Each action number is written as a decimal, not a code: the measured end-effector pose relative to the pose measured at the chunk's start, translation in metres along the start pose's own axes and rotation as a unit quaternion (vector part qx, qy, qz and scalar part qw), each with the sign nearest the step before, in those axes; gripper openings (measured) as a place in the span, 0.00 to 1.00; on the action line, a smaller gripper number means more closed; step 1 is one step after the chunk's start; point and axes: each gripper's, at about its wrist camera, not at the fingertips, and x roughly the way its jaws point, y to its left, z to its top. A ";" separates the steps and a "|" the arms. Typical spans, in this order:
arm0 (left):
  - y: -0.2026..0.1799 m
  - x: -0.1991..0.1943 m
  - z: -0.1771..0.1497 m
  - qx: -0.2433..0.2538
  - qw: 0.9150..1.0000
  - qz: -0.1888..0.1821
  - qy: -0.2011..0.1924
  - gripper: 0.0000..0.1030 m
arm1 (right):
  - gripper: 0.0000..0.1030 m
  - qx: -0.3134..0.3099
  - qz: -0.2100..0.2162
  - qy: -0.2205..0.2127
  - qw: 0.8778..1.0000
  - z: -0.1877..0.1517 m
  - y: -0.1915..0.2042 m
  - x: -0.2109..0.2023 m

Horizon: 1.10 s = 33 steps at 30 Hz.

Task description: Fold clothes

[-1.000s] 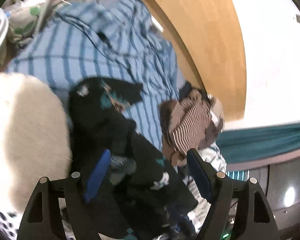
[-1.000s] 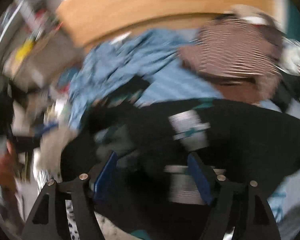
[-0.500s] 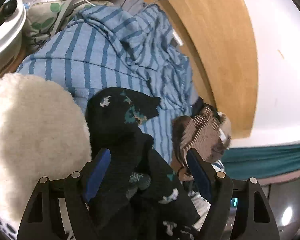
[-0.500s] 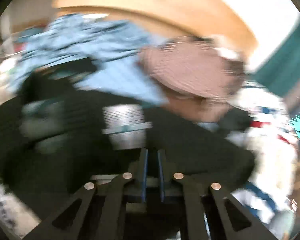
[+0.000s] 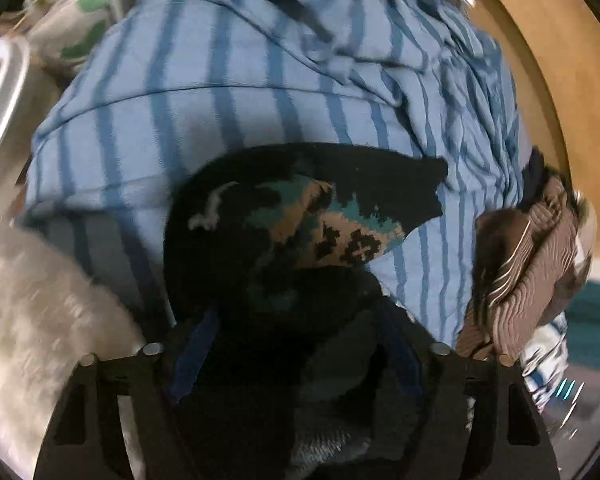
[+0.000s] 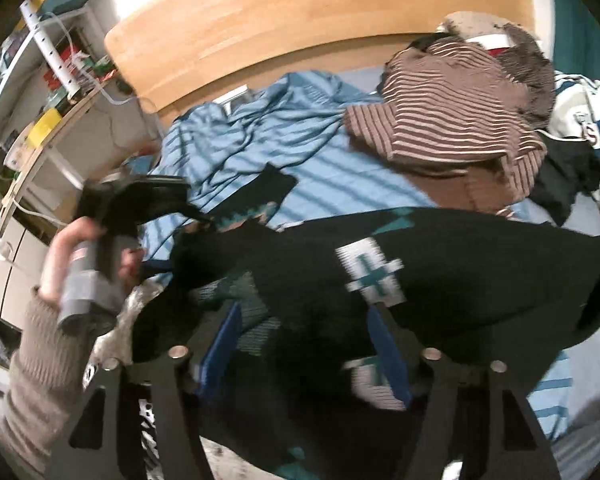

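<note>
A black knitted sweater [image 5: 300,216] with teal, tan and white patterns lies crumpled on a blue striped sheet [image 5: 204,120]. My left gripper [image 5: 296,344] points down into a bunched part of it. Its jaws are closing, the dark knit fills the gap, and the blue pads [image 5: 194,354] still stand wide. In the right wrist view the sweater [image 6: 440,272] spreads across the bed. My right gripper [image 6: 306,350] hovers over its near edge with jaws opening and fabric below them, not pinched. A person's hand [image 6: 72,256] holds the left gripper at the sleeve.
A brown striped garment [image 6: 448,120] lies heaped at the right by a white, blue and red top [image 6: 580,120]. A fluffy white throw [image 5: 40,340] sits at the left. A wooden headboard [image 6: 300,28] closes the far side. Cluttered shelves [image 6: 52,80] stand at the left.
My left gripper dropped and tilted down into the sweater's bunched part. My right gripper, open a second ago, shut on the sweater and now stands open again, a little higher.
</note>
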 end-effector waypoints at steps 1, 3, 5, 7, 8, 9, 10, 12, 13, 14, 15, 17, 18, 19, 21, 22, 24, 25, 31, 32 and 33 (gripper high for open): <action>0.001 -0.003 -0.002 0.001 1.000 -0.003 -0.008 0.26 | 0.71 -0.001 0.001 0.004 1.000 -0.002 0.002 0.004; 0.001 -0.015 -0.007 0.014 0.999 -0.039 -0.028 0.18 | 0.75 -0.004 0.000 0.011 1.000 -0.006 0.004 0.009; -0.010 -0.033 -0.015 0.048 0.995 -0.081 -0.041 0.15 | 0.75 0.003 -0.004 0.018 1.000 -0.008 -0.001 0.012; -0.028 -0.055 -0.025 0.093 0.986 -0.131 -0.050 0.14 | 0.75 0.015 -0.002 0.023 1.000 -0.009 -0.008 0.012; -0.039 -0.067 -0.031 0.116 0.979 -0.161 -0.051 0.12 | 0.75 0.022 0.003 0.021 1.000 -0.009 -0.011 0.010; -0.052 -0.082 -0.039 0.143 0.968 -0.201 -0.046 0.12 | 0.75 0.026 0.007 0.016 1.000 -0.008 -0.012 0.009; -0.065 -0.097 -0.049 0.170 0.954 -0.242 -0.039 0.11 | 0.75 0.029 0.012 0.011 0.999 -0.007 -0.014 0.005; -0.091 -0.128 -0.068 0.224 0.919 -0.323 -0.026 0.04 | 0.75 0.037 0.015 -0.005 0.999 -0.005 -0.018 -0.004; -0.102 -0.143 -0.078 0.248 0.898 -0.362 -0.020 0.00 | 0.76 0.043 0.015 -0.016 0.999 -0.003 -0.021 -0.010; -0.112 -0.159 -0.088 0.272 0.875 -0.400 -0.015 0.00 | 0.76 0.050 0.014 -0.027 0.998 -0.001 -0.024 -0.016; -0.123 -0.177 -0.100 0.296 0.858 -0.419 -0.023 0.00 | 0.76 0.058 0.012 -0.038 0.998 0.000 -0.029 -0.023; -0.139 -0.197 -0.114 0.327 0.860 -0.389 -0.053 0.00 | 0.78 0.074 0.007 -0.063 0.995 0.003 -0.039 -0.039; -0.144 -0.202 -0.119 0.337 0.866 -0.365 -0.065 0.00 | 0.82 0.081 0.002 -0.075 0.994 0.004 -0.044 -0.047; -0.150 -0.207 -0.124 0.347 0.870 -0.340 -0.077 0.00 | 0.83 0.088 -0.004 -0.086 0.992 0.005 -0.050 -0.055; -0.146 -0.201 -0.123 0.324 0.887 -0.321 -0.079 0.00 | 0.83 0.098 -0.015 -0.106 0.989 0.006 -0.060 -0.068; -0.142 -0.193 -0.119 0.308 0.898 -0.307 -0.072 0.00 | 0.83 0.100 -0.022 -0.108 0.989 0.005 -0.063 -0.071; -0.129 -0.171 -0.106 0.271 0.925 -0.260 -0.050 0.17 | 0.83 0.104 -0.030 -0.108 0.988 0.001 -0.069 -0.072; -0.121 -0.159 -0.100 0.254 0.936 -0.241 -0.044 0.44 | 0.83 0.107 -0.028 -0.102 0.989 -0.002 -0.071 -0.069; -0.087 -0.106 -0.084 0.247 0.955 -0.157 -0.043 0.71 | 0.83 0.095 -0.032 -0.063 0.993 -0.008 -0.062 -0.039; -0.088 -0.097 -0.084 0.266 0.953 -0.139 -0.038 0.71 | 0.83 0.092 -0.032 -0.058 0.994 -0.008 -0.060 -0.034; -0.093 -0.085 -0.087 0.290 0.950 -0.114 -0.029 0.71 | 0.83 0.092 -0.030 -0.053 0.994 -0.008 -0.058 -0.030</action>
